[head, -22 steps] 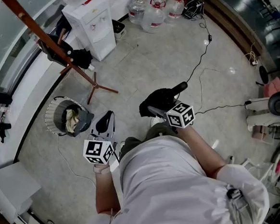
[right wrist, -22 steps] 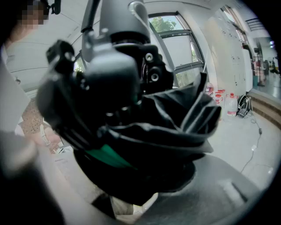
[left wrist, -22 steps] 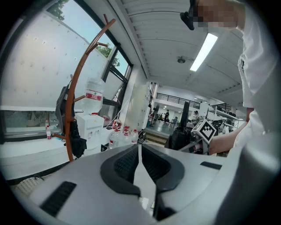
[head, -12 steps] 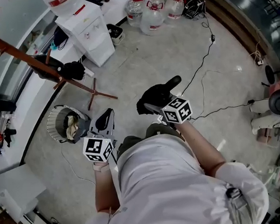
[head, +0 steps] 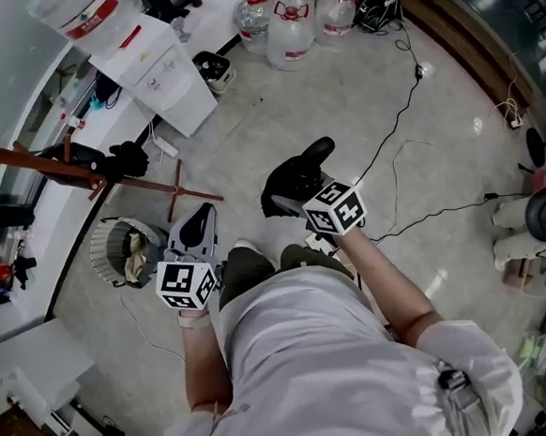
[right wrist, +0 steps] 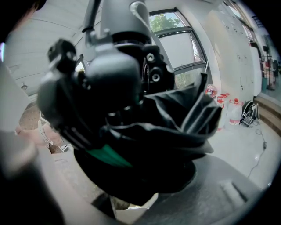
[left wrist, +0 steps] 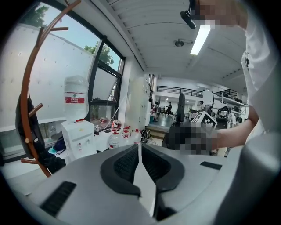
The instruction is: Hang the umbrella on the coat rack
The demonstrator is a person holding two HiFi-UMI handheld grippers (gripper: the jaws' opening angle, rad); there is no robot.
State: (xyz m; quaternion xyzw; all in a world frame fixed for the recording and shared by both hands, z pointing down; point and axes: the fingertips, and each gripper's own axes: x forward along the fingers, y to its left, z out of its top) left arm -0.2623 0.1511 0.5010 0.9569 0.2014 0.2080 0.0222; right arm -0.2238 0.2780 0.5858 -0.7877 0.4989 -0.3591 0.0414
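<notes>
One umbrella (head: 299, 171), long axis pointing forward, sits gripped in right tongs (head: 307, 202); left tongs (left wrist: 139, 151) closed, empty.

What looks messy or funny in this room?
Nothing is spilled or broken. The black umbrella in the right gripper is loosely bunched, its folds flopping out, and a black cable trails loose across the floor.

The grey floor (head: 275, 118) bears a coat rack (head: 173, 188), water jugs (head: 289, 34), a white dispenser (head: 163, 80), a wire bin (head: 116, 253) and a black cable (head: 393, 123).

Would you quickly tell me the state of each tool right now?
Left tool: closed, empty.
Right tool: closed on the folded black umbrella.
</notes>
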